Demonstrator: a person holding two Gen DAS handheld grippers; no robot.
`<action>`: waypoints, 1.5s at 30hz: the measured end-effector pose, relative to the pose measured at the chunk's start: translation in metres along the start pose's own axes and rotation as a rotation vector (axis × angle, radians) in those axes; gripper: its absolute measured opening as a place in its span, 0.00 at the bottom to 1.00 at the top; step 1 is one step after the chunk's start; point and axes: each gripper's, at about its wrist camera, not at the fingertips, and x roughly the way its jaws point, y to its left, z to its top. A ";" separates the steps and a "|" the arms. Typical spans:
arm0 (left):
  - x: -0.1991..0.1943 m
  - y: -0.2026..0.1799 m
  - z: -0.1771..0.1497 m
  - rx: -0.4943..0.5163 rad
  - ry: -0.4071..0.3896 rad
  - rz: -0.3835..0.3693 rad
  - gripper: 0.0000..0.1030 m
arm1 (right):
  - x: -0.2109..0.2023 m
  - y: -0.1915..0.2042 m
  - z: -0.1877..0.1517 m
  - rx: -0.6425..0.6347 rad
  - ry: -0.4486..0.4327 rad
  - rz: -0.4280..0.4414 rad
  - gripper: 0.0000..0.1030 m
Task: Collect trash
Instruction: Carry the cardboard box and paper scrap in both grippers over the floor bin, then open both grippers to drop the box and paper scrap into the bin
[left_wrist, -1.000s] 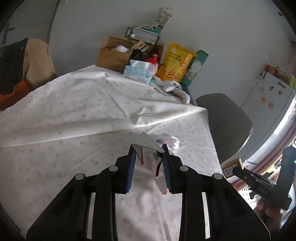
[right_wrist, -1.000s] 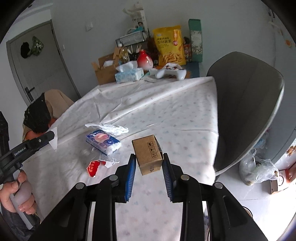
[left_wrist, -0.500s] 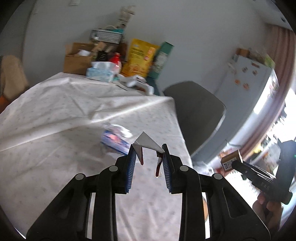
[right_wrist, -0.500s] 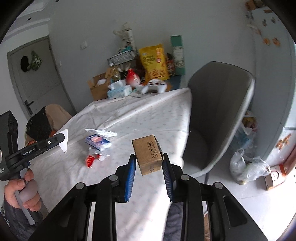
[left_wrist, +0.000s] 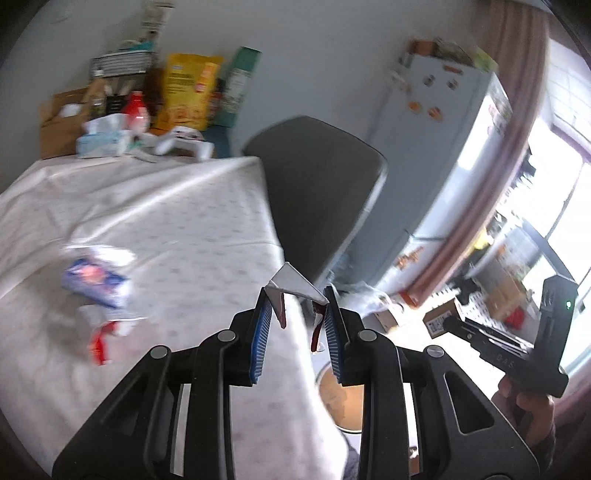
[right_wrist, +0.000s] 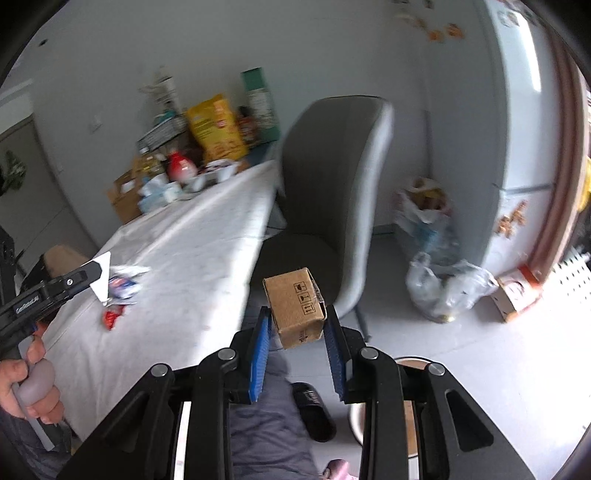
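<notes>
My left gripper (left_wrist: 297, 295) is shut on a folded white-and-red wrapper (left_wrist: 293, 284), held over the table's right edge. It also shows in the right wrist view (right_wrist: 101, 275). My right gripper (right_wrist: 297, 314) is shut on a small brown cardboard box (right_wrist: 295, 308), held off the table above the floor; the box also shows in the left wrist view (left_wrist: 439, 319). A blue-and-white packet (left_wrist: 98, 280) and a red-and-white wrapper (left_wrist: 103, 332) lie on the white tablecloth (left_wrist: 177, 229). A round bin (left_wrist: 340, 398) stands on the floor below the table edge.
A grey chair (right_wrist: 332, 206) stands at the table's right side. Boxes, a yellow snack bag (left_wrist: 184, 92) and tissues crowd the table's far end. Plastic bags (right_wrist: 439, 291) lie on the floor by the white fridge (right_wrist: 517, 129).
Both grippers have swung right, off the table toward the floor and the chair, each still holding its item. The round bin has come into view below.
</notes>
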 end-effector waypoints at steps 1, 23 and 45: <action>0.005 -0.007 0.000 0.012 0.010 -0.007 0.27 | -0.003 -0.012 -0.001 0.021 -0.006 -0.015 0.28; 0.150 -0.139 -0.043 0.229 0.310 -0.207 0.27 | 0.027 -0.154 -0.083 0.304 0.081 -0.175 0.58; 0.208 -0.207 -0.085 0.337 0.477 -0.246 0.90 | -0.071 -0.205 -0.104 0.437 -0.021 -0.383 0.66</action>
